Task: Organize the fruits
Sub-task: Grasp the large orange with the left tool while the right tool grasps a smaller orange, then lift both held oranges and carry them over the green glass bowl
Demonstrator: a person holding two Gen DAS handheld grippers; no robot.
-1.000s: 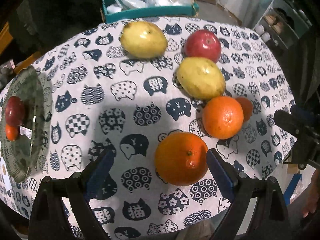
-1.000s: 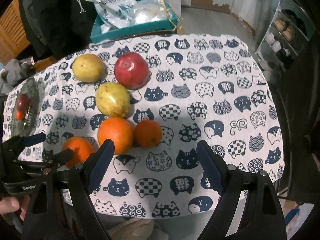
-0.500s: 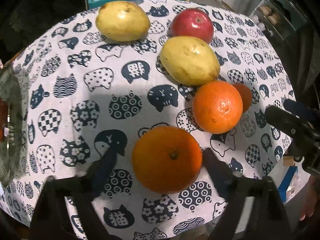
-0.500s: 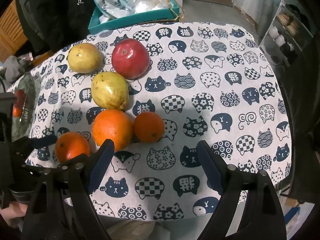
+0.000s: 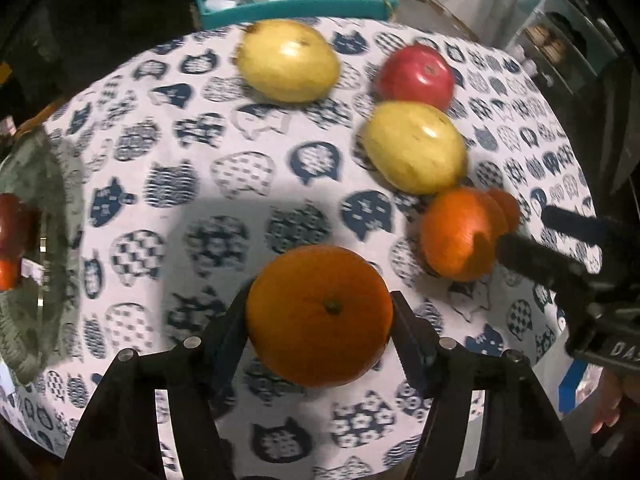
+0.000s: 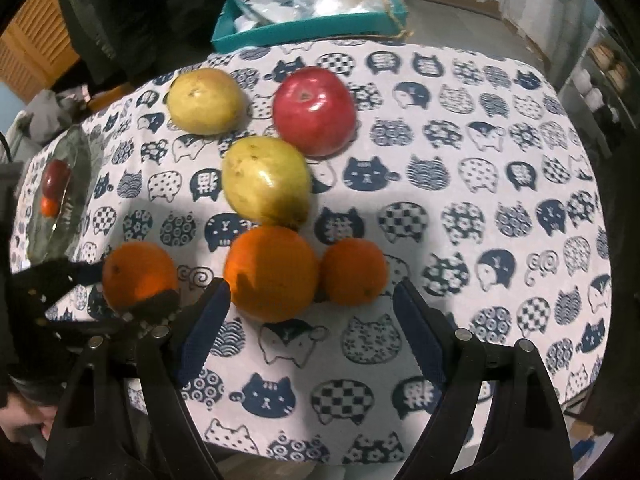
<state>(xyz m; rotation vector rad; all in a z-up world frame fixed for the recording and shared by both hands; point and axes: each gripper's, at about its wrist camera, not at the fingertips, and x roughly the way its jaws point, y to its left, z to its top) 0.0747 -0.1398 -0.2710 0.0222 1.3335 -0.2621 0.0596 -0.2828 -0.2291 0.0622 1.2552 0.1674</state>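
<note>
Right gripper [image 6: 310,316] jaws wide apart above two oranges [image 6: 272,272].

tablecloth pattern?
White tablecloth printed with navy cat heads, variously patterned; the right wrist view shows it best.

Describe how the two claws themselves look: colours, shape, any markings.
Both are black, two-fingered tools. The right claw has angular black arms with silver pivot bolts and dark blue ribbed pads on the inner faces. The left claw has the same black arms and silver bolts; its pads look dark and blurred. White lettering, partly cut off, marks the right claw's body seen from the left wrist view. No cables visible.
</note>
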